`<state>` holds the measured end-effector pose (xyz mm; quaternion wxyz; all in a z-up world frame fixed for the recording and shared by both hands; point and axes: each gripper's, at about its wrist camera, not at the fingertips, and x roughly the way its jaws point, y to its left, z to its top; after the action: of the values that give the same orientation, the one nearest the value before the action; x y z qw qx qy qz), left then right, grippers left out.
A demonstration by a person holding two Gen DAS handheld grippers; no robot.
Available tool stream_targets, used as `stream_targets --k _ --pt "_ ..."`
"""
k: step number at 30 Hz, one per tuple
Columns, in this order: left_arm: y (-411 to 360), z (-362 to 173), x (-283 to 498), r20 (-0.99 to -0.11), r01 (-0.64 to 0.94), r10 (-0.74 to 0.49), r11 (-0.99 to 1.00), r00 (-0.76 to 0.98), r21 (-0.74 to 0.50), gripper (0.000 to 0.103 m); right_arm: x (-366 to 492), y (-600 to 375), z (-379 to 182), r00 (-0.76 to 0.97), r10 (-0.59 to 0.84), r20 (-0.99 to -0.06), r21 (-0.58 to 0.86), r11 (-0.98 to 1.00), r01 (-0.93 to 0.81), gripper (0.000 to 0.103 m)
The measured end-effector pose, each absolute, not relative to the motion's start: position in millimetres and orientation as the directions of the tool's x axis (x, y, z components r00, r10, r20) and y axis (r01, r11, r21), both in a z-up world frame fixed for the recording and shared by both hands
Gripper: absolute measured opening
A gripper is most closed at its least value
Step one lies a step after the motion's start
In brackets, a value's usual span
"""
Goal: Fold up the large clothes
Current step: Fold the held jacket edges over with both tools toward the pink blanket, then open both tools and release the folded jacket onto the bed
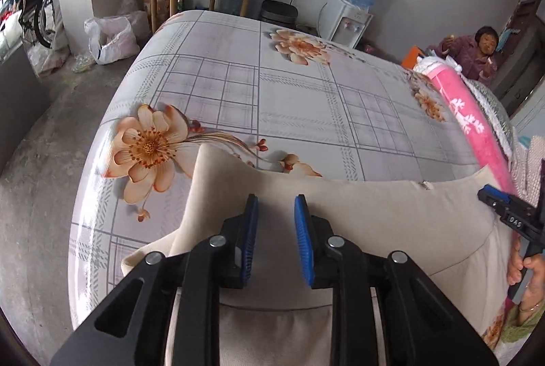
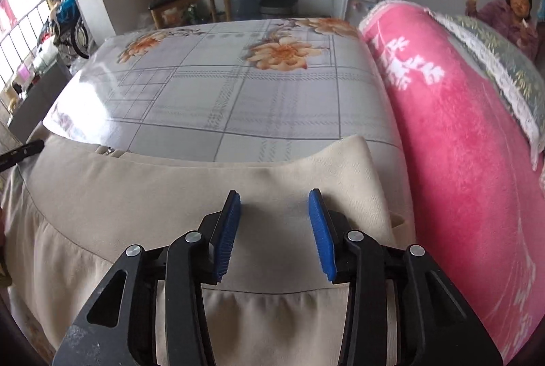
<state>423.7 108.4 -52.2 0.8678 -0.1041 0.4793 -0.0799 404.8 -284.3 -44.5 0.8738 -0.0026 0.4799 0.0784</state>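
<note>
Floral checked bed [image 1: 289,100] with your beige garment [image 1: 374,216] spread across its near edge.

Your left gripper [image 1: 276,212] and right gripper [image 2: 274,209] both hover over the cloth, jaws spread and pinching nothing. You see smooth, cream-coloured fabric with a curved seam, a small zip at the far edge, and a folded corner toward each side. A pink blanket [image 2: 460,144] lies along the bed's right side.

Our right gripper [image 2: 274,200] hangs with its blue pads [image 2: 227,229] spread apart over the beige garment [image 2: 170,188], nothing between them. At twelve o'clock lies the flowered bedsheet [image 2: 218,93]; at three o'clock, touching the garment's edge, the pink blanket [image 2: 460,144].
</note>
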Motion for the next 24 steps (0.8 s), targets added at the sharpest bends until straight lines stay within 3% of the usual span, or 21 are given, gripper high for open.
stream_targets --k 2,5,7,9,16,20,22,24 --pt "117.6 -47.9 416.5 -0.823 0.013 -0.180 0.979 0.539 -0.206 0.022 405.4 -301.8 -39.6 0.527 0.142 -0.838 0.102 0.989 -0.105 0.023" --pt "140.6 -45.2 404.4 -0.835 -0.023 -0.150 0.981 0.529 -0.191 0.022 399.0 -324.5 -32.7 0.532 0.068 -0.844 0.050 0.998 -0.049 0.024" --pt "156.6 -36.5 390.0 -0.828 -0.058 -0.115 0.983 0.549 -0.175 0.023 387.0 -339.8 -21.5 0.544 0.000 -0.839 0.008 1.000 0.012 0.039" --pt "166.8 -23.4 369.0 -0.800 -0.043 -0.146 0.977 0.582 -0.210 0.023 368.4 -343.0 -5.0 0.588 -0.048 -0.808 -0.051 0.999 0.012 0.041" --pt "132.9 -16.3 283.8 -0.746 0.193 -0.395 0.918 0.536 -0.347 0.023 266.0 -295.5 10.3 0.624 0.147 -0.767 -0.015 0.969 -0.247 0.040" --pt "120.5 -48.5 259.9 -0.805 0.183 -0.333 0.943 0.492 -0.278 0.022 233.8 -295.6 -30.3 0.553 0.106 -0.826 -0.053 0.963 -0.263 0.036" --pt "123.0 -51.5 254.6 -0.785 0.200 -0.342 0.940 0.517 -0.278 0.022 229.0 -308.2 -49.1 0.546 0.074 -0.835 -0.080 0.964 -0.253 0.036" --pt "122.6 -50.3 256.4 -0.796 0.191 -0.299 0.954 0.526 -0.232 0.022 230.2 -322.1 -47.2 0.536 0.124 -0.835 -0.011 0.970 -0.242 0.039"
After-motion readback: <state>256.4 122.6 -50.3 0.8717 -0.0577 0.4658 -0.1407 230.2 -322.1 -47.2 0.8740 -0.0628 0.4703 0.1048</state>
